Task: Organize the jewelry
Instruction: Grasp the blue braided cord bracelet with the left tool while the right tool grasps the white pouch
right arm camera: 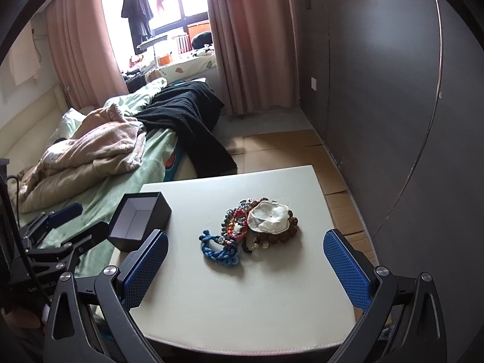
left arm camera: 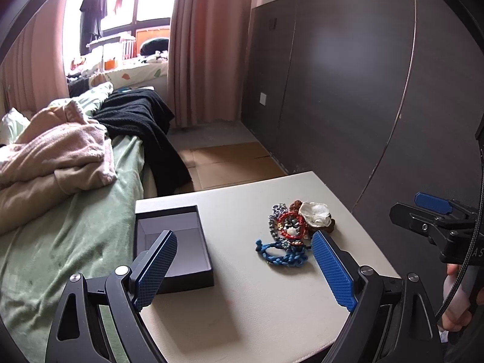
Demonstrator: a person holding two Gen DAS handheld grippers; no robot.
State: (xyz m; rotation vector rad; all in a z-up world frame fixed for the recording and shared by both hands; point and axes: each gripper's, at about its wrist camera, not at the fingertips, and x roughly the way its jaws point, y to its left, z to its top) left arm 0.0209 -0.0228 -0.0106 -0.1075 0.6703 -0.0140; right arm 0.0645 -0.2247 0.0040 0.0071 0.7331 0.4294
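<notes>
Box (right arm camera: pixel 139 220) on table (right arm camera: pixel 242 287) left edge; jewelry pile (right arm camera: pixel 251 227) right of it, apart.

Small white table (left arm camera: pixel 242 296) in foreground, pale top, rounded front edge. Bed (left arm camera: pixel 60 242) to its left, mint-green sheet, rumpled pink-beige blanket (left arm camera: pixel 54 157), black knit throw (left arm camera: pixel 142 121) hanging over bed edge. Floor between bed and wall covered with flattened cardboard (left arm camera: pixel 230 163). Dark grey panelled wall (left arm camera: pixel 348 75) on right, white socket (left arm camera: pixel 262 98) low down. Pink curtains (left arm camera: pixel 205 45) framing bright window (left arm camera: pixel 121 0); daylight blown out. Dark garment (left arm camera: pixel 93 9) hanging in window. Cluttered sill (left arm camera: pixel 130 60) with leaf-print cloth.
</notes>
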